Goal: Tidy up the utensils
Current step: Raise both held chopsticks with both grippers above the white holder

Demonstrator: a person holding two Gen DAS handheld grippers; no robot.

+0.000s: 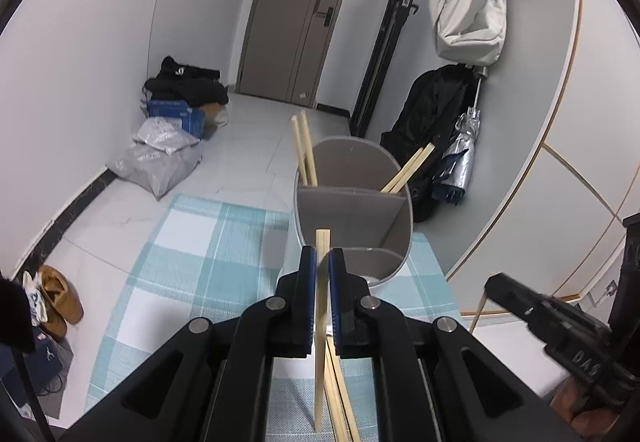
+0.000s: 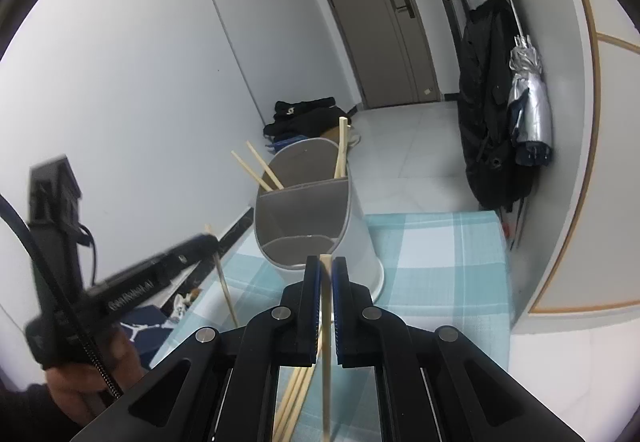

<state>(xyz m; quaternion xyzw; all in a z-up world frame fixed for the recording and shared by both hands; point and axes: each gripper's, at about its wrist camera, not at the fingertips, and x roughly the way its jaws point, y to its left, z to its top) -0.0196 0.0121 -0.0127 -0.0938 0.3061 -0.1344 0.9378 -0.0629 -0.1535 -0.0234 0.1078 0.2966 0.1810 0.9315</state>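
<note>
Your left gripper [image 1: 323, 254] pinches 1 pale wooden chopstick [image 1: 321, 322] at the lower centre of the left wrist view; the stick stands nearly upright between the blue pads. Your right gripper [image 2: 326, 266] pinches another thin chopstick [image 2: 327, 342] the same way. Just behind both stands the grey utensil holder [image 1: 394, 242] with inner dividers, on the blue checked cloth [image 1: 192, 242]. 4 chopsticks already lean in its far compartment, 2 at each side. More loose sticks [image 2: 298, 394] lie on the cloth below.
</note>
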